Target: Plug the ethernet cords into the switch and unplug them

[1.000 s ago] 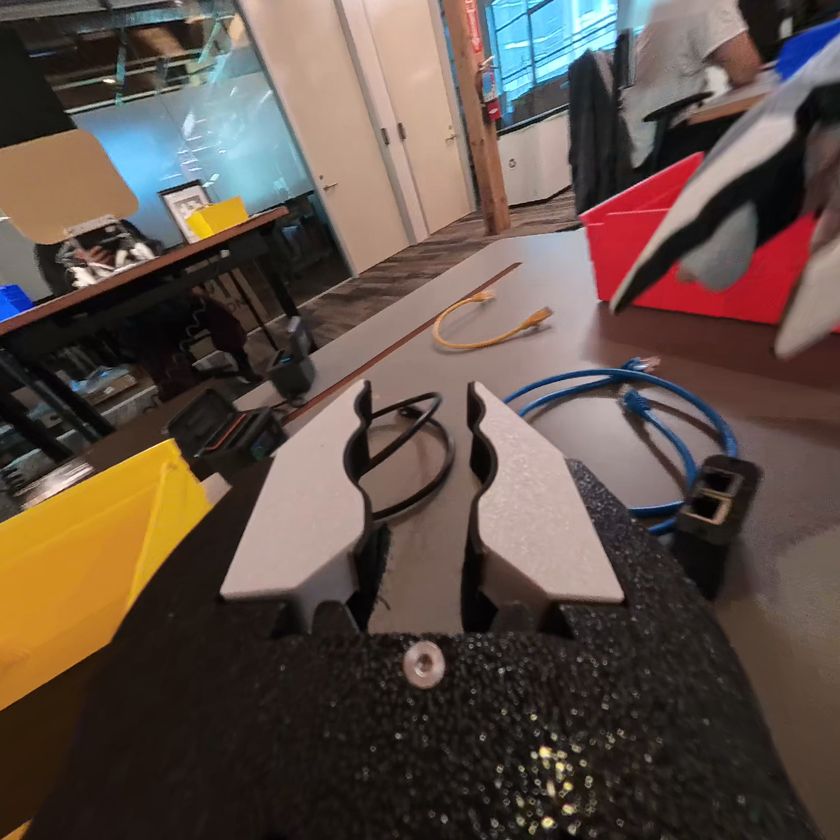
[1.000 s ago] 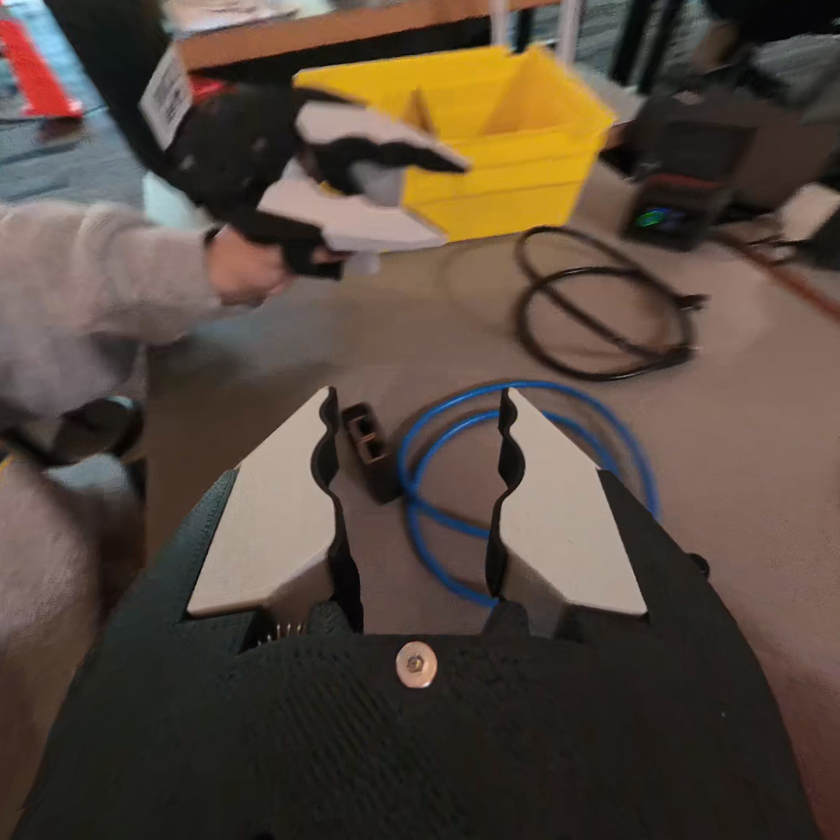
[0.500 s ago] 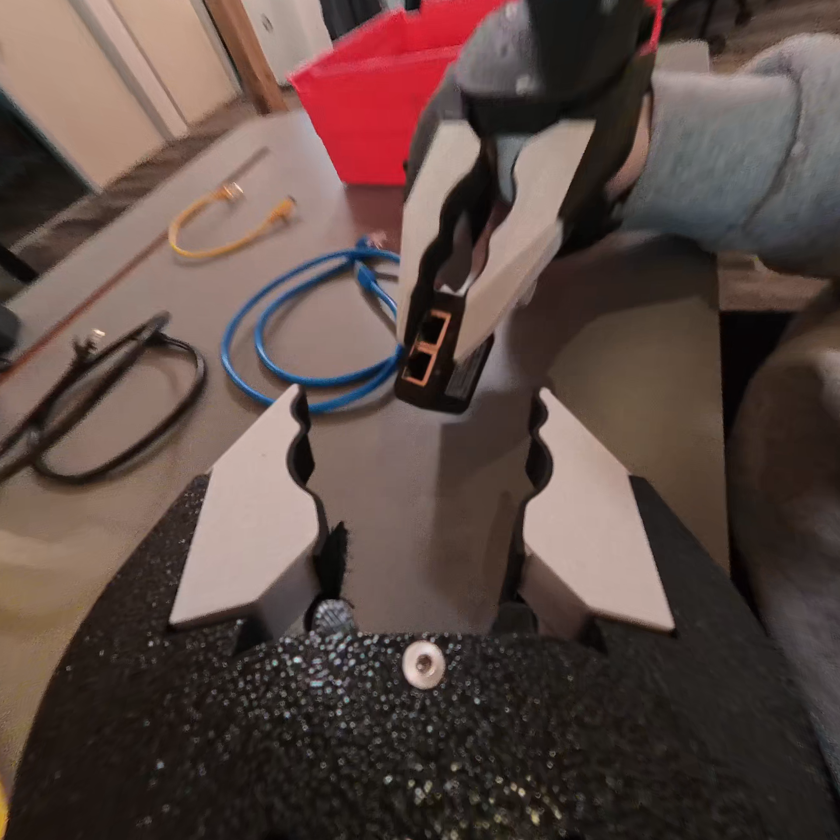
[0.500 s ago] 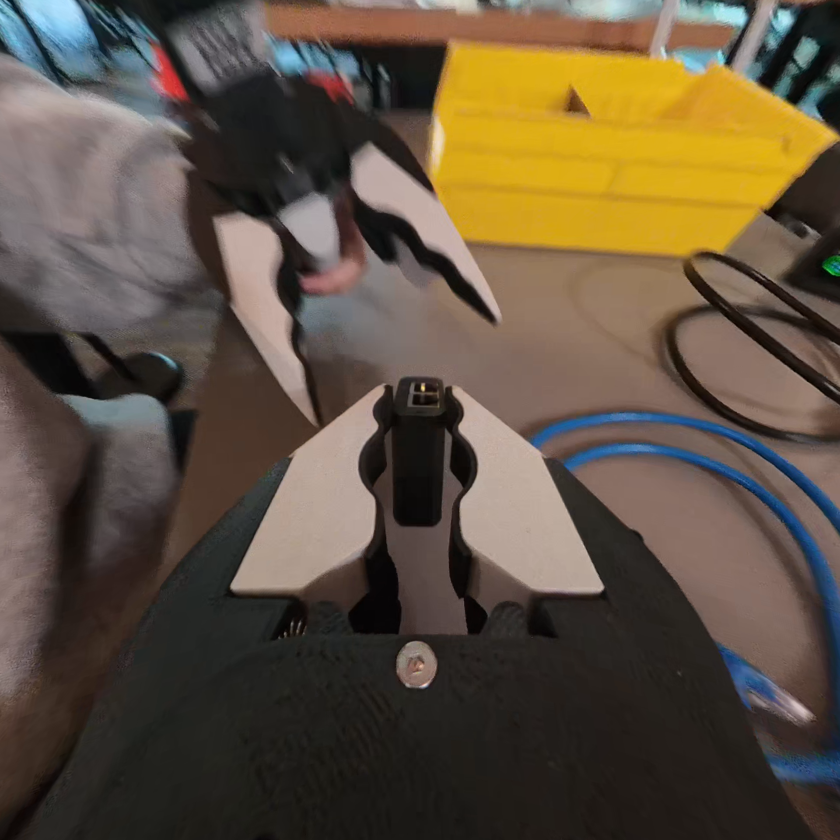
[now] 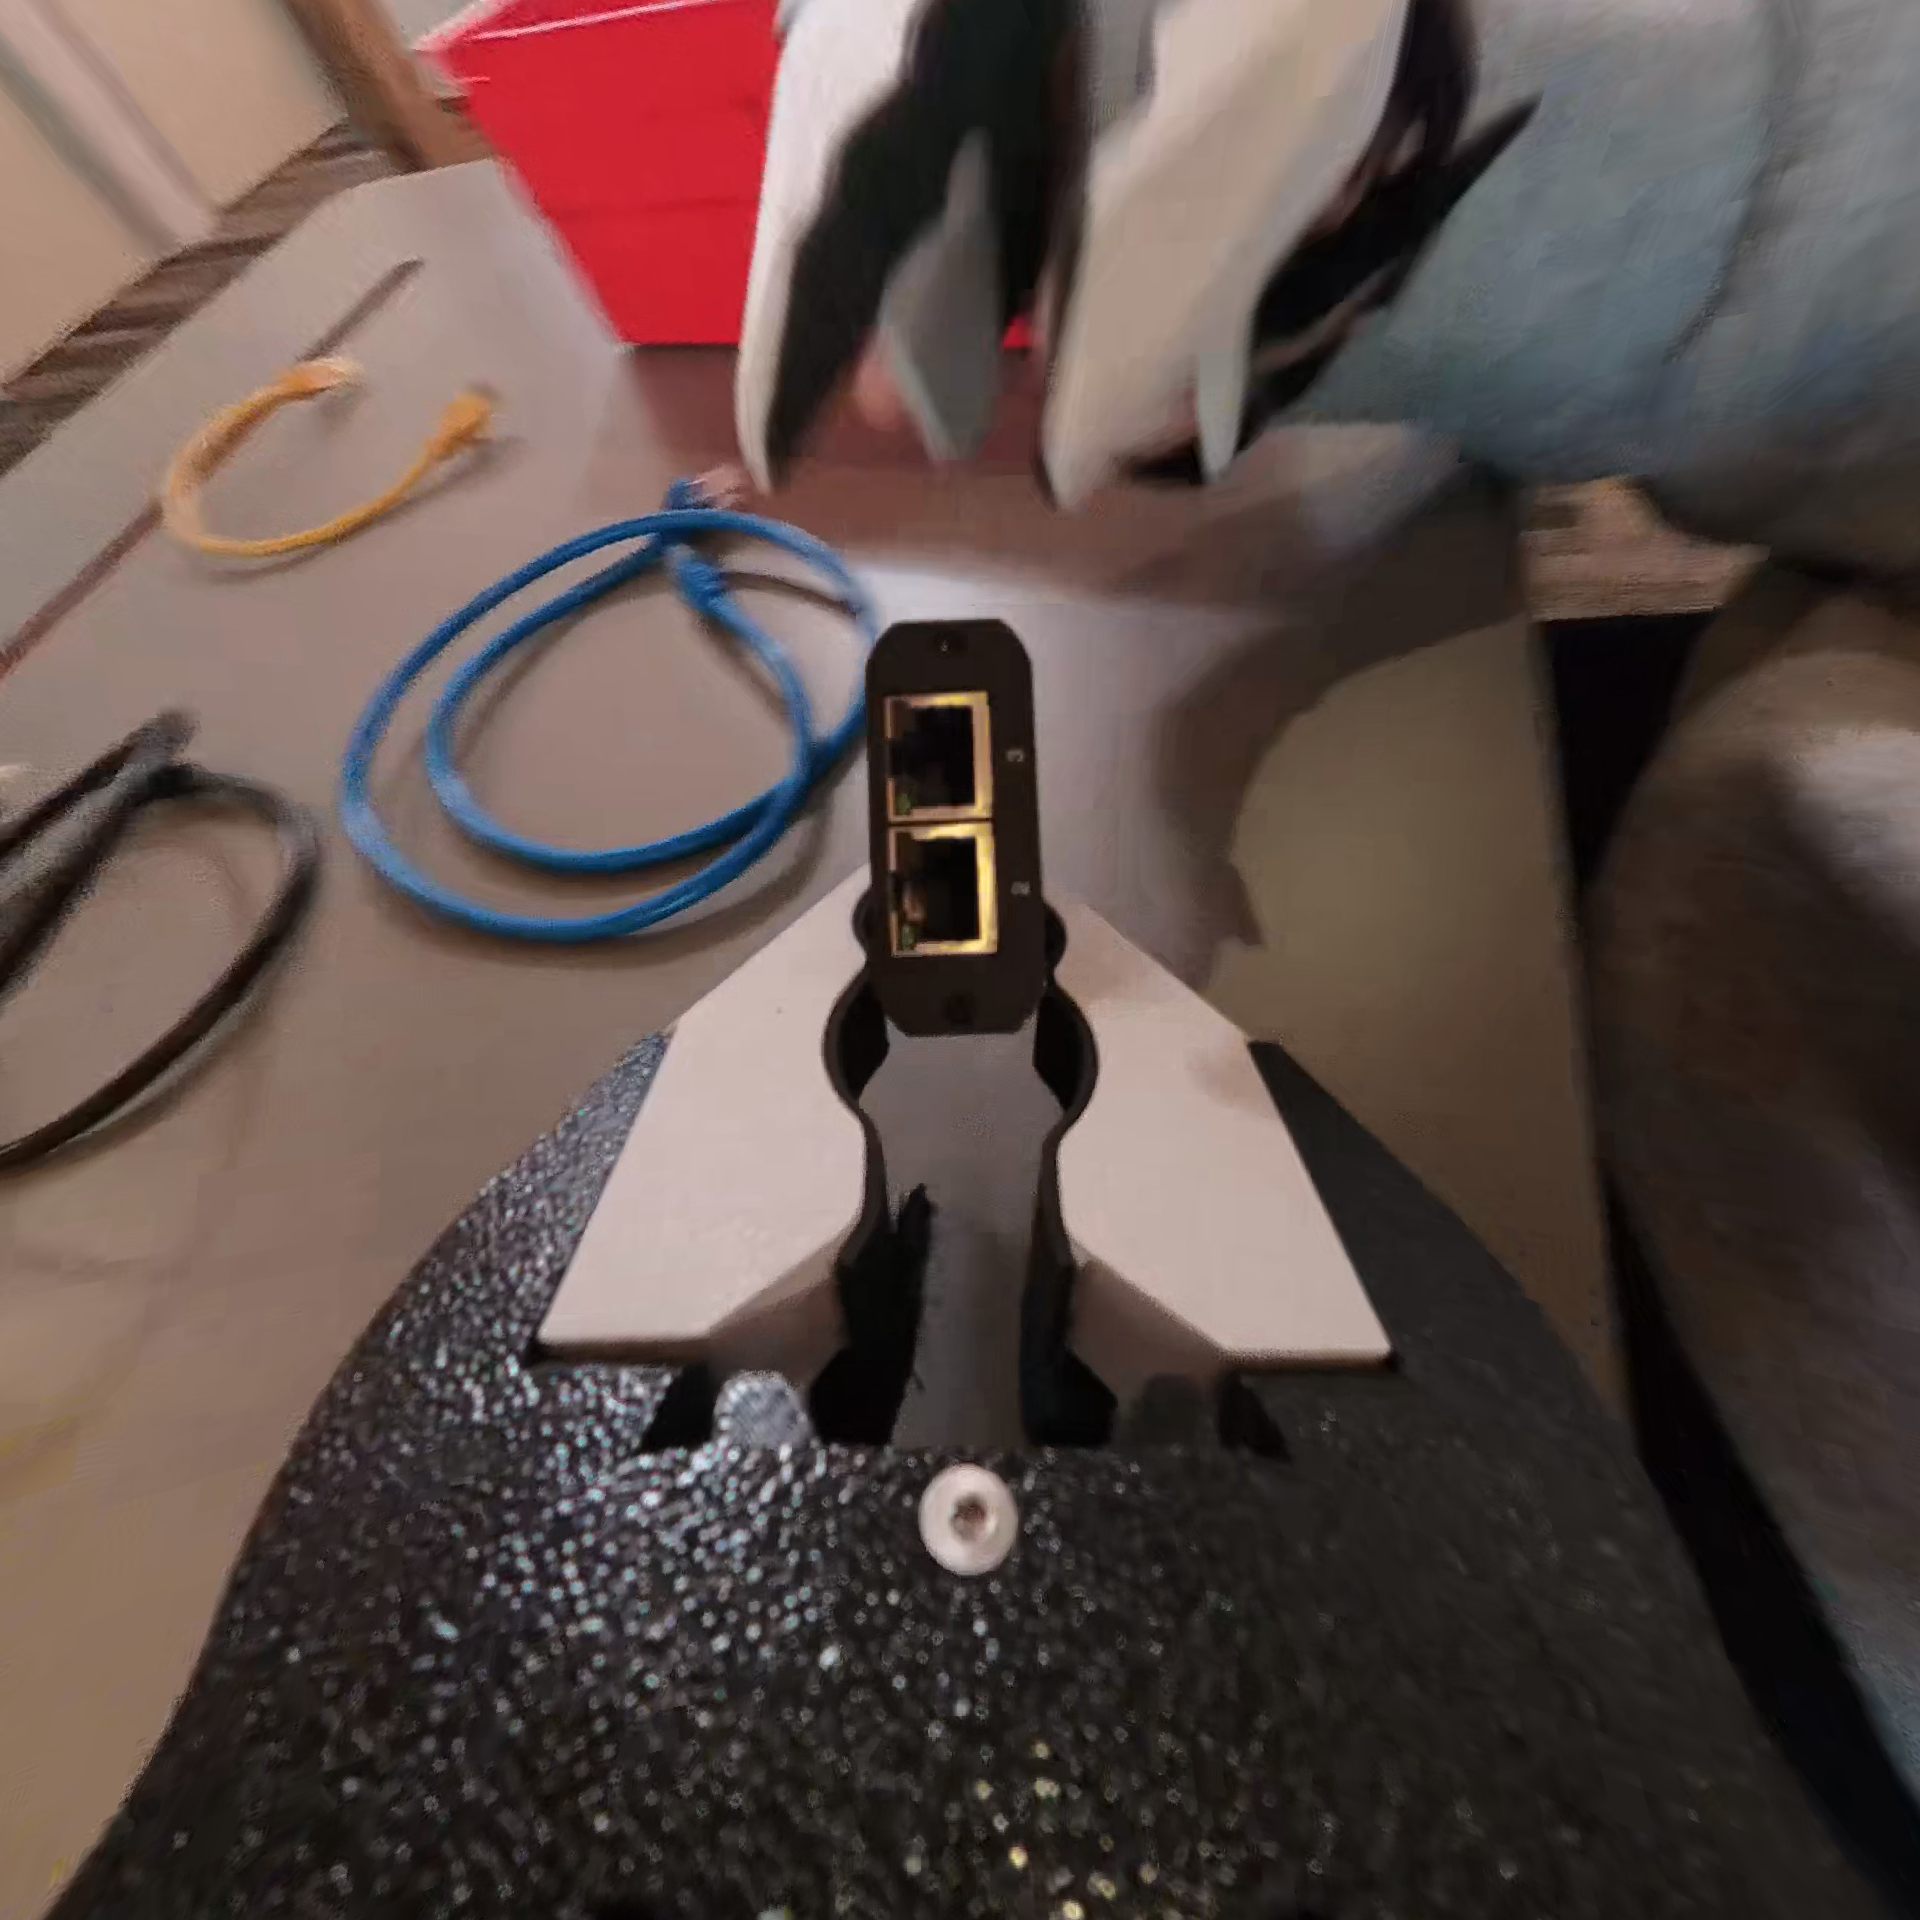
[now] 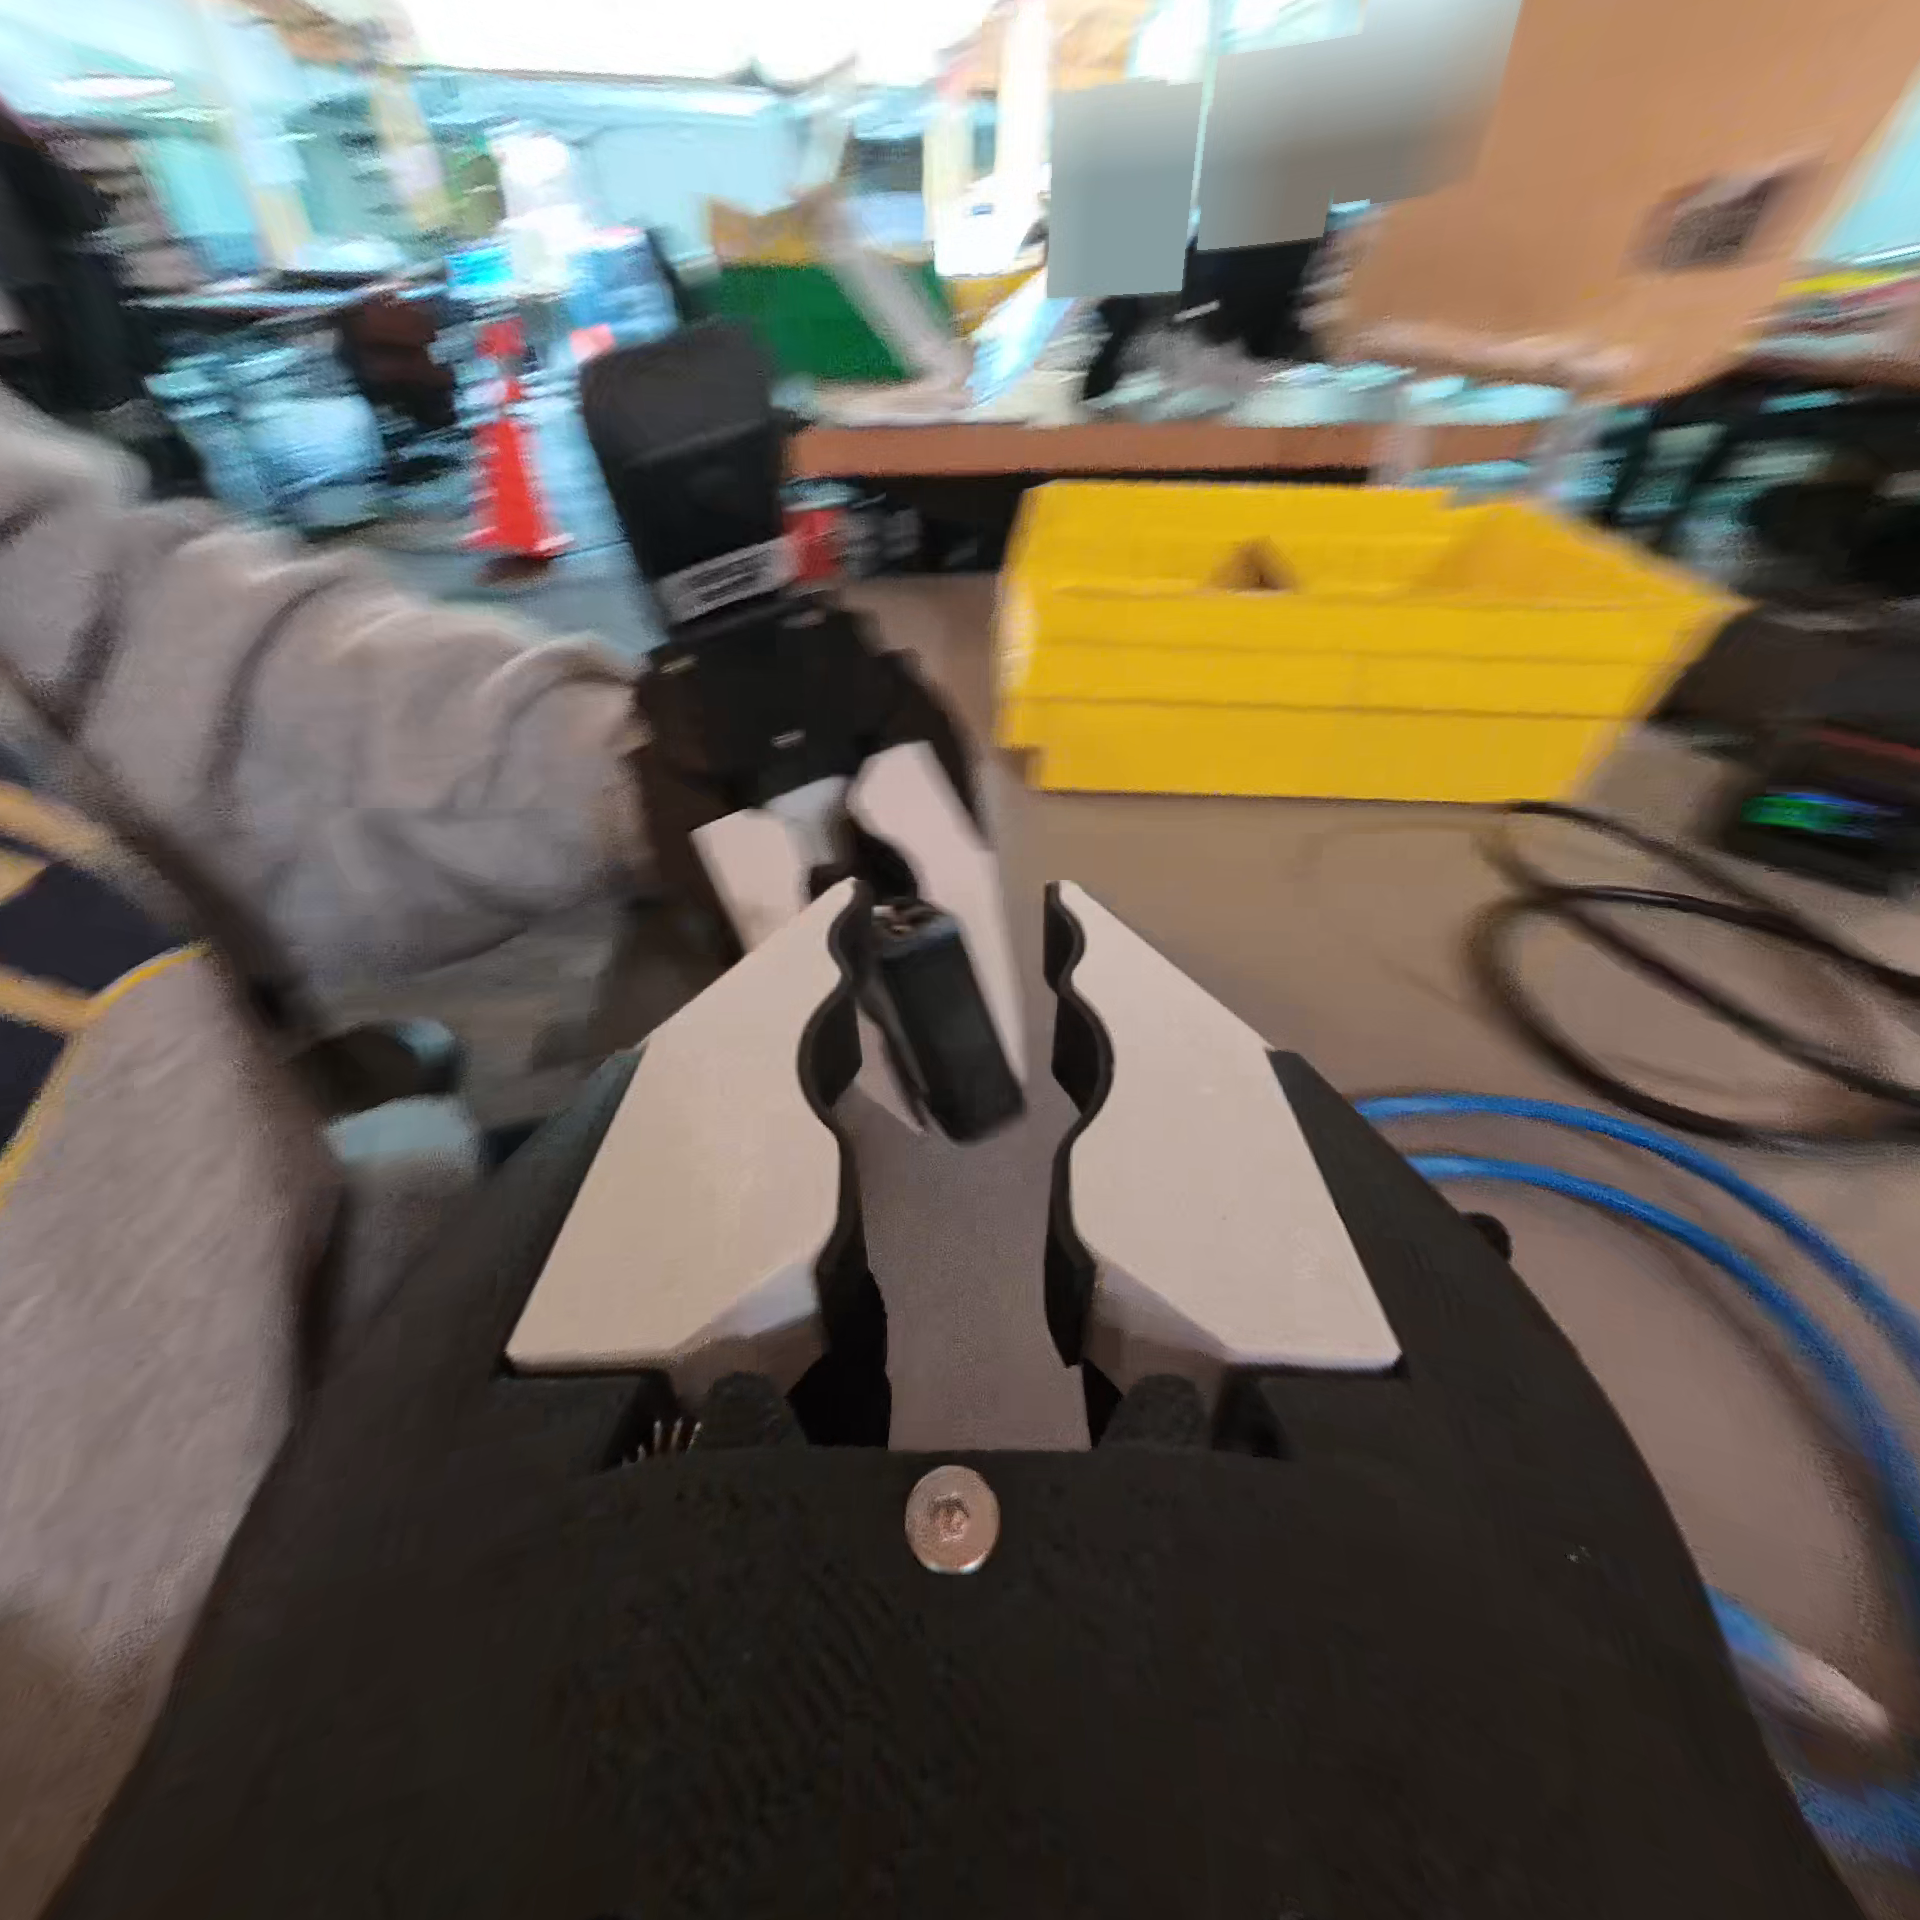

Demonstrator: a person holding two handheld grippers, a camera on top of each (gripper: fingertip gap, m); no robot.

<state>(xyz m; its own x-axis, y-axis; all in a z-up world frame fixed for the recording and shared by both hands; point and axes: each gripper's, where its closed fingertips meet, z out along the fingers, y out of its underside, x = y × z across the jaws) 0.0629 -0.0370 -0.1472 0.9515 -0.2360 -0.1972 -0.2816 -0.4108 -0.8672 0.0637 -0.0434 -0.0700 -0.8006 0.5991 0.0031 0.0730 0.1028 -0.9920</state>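
Observation:
In the left wrist view my left gripper [image 5: 956, 920] is shut on a small black switch [image 5: 951, 821]. The switch stands upright above the table, its two gold-rimmed ports facing the camera. My right gripper [image 5: 914, 457] is blurred, open and empty behind and above it. In the right wrist view my right gripper [image 6: 951, 904] is open. The switch [image 6: 951, 1029] shows between its fingers with a gap to the pads, gripped by the left gripper's fingers [image 6: 935, 831]. A coiled blue ethernet cord [image 5: 582, 873] lies on the table left of the switch and shows at the right [image 6: 1662, 1174].
A yellow cord [image 5: 260, 540] and a black cord [image 5: 281, 904] lie on the brown table [image 5: 1351, 831]. A red bin [image 5: 644, 166] stands at the back. A yellow bin [image 6: 1330, 665] and a black device [image 6: 1808, 810] stand beyond. A person's sleeve [image 6: 312, 727] is at the left. The grippers' ends are close to 8 centimeters from one another.
Half a second ago my right gripper held the switch and my left was open. Now my left gripper has shut on the switch, and my right has opened and drawn back.

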